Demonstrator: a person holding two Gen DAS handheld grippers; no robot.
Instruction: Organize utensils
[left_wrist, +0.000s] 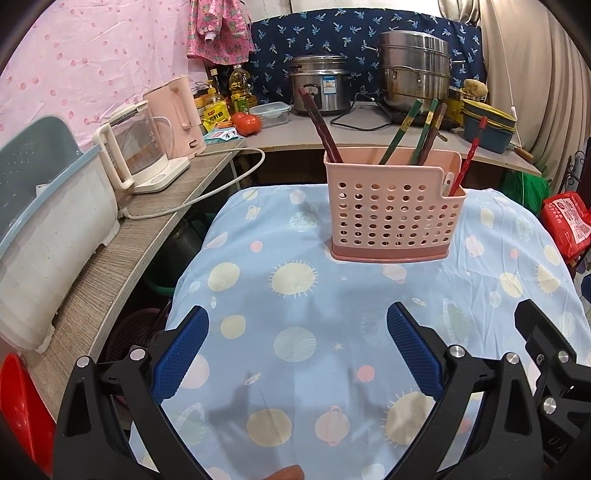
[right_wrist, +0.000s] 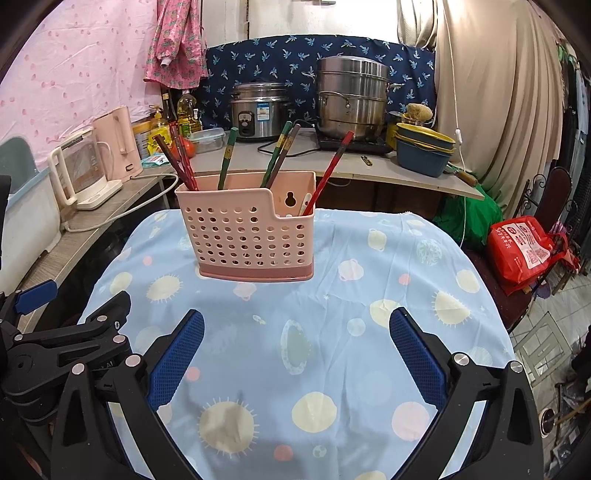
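Observation:
A pink perforated utensil holder (left_wrist: 391, 218) stands upright on the blue patterned tablecloth (left_wrist: 314, 332); it also shows in the right wrist view (right_wrist: 251, 236). Several chopsticks stand in it: dark red ones (left_wrist: 321, 125) at the left, green and brown ones (left_wrist: 424, 129) in the middle, a red one (left_wrist: 469, 155) in the right compartment. My left gripper (left_wrist: 297, 325) is open and empty, well short of the holder. My right gripper (right_wrist: 295, 328) is open and empty too, beside the left one, whose black frame (right_wrist: 74, 343) shows at the left.
A shelf at the left carries a glass kettle (left_wrist: 136, 155), a pink kettle (left_wrist: 181, 118) and a white bin (left_wrist: 48, 229). The back counter holds a rice cooker (left_wrist: 319, 85), a steel steamer (left_wrist: 415, 70) and stacked bowls (right_wrist: 424, 147). A red bag (right_wrist: 524, 251) lies at the right.

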